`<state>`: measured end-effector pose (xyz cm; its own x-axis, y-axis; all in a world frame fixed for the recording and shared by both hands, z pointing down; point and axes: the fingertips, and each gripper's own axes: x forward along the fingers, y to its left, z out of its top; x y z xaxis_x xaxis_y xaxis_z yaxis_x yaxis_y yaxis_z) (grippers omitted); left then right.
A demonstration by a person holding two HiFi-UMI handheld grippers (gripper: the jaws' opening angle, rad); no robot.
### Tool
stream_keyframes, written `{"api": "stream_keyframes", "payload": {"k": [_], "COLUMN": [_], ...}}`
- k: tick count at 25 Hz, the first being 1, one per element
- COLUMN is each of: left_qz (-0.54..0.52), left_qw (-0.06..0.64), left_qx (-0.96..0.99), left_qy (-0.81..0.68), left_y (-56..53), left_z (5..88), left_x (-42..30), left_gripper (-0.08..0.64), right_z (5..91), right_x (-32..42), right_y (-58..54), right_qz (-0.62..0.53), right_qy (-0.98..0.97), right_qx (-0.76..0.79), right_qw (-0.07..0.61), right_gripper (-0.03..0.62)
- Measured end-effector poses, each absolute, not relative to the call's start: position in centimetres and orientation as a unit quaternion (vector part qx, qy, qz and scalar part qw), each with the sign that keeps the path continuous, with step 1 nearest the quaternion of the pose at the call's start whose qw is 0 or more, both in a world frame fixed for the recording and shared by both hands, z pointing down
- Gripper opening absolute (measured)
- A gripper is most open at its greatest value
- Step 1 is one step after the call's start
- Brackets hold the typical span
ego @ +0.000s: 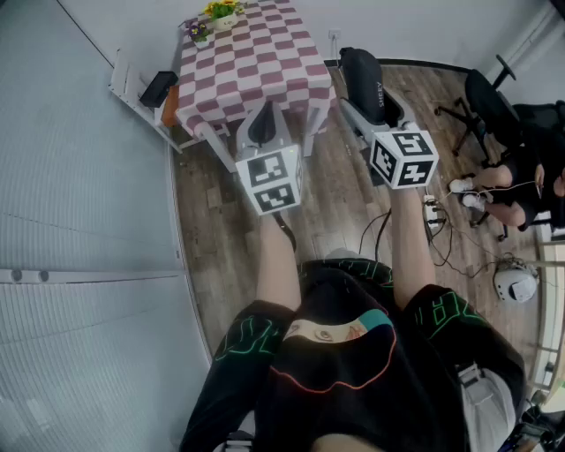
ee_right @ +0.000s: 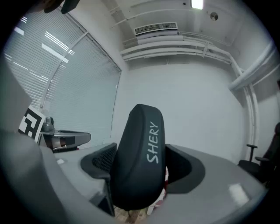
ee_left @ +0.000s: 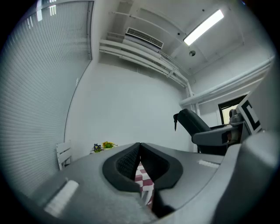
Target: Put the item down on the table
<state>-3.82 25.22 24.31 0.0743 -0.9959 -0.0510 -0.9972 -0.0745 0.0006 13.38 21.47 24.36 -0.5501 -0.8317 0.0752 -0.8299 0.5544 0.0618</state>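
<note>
A small square bench (ego: 265, 66) draped in a red-and-white checked cloth stands at the far end of the brown wood-plank floor (ego: 331, 194). At the bench's far left corner sit a yellow-flowered pot plant (ego: 222, 11) and, just beside it, a purple-flowered pot plant (ego: 199, 33). On the floor to the right lie black cables (ego: 440, 249) and a white helmet (ego: 515, 282).

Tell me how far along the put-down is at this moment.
Done: the pick-up. The right claw is closed on the black SHERY case, which hangs in the air. In hand: the case is held level, short of the checkered table ahead. Left: bring it over the tabletop, set it down and open the claw. The left claw is shut and empty.
</note>
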Motion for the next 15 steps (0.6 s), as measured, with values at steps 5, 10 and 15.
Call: {"api": "stream_keyframes", "payload": {"k": [5, 10, 15], "left_qz": [0.014, 0.018, 0.022], "left_qw": [0.017, 0.003, -0.007], "left_qx": [-0.731, -0.729, -0.733], "left_qy": [0.682, 0.684, 0.68], "left_y": [25.7, 26.0, 25.9], "left_z": [24.5, 24.7, 25.2], "left_x": [-3.7, -3.6, -2.6], "left_gripper": [0.009, 0.009, 0.009], "right_z": [24.2, 24.4, 24.7], "right_x": [13.6, 13.7, 15.4], "right_y": [21.7, 22.1, 22.7], "right_qz": [0.0, 0.0, 0.003], "right_qy": [-0.881, -0.885, -0.883], "right_qx": [0.473, 0.465, 0.468], "right_qw": [0.021, 0.031, 0.033], "right_gripper": [0.35, 0.35, 0.35]}}
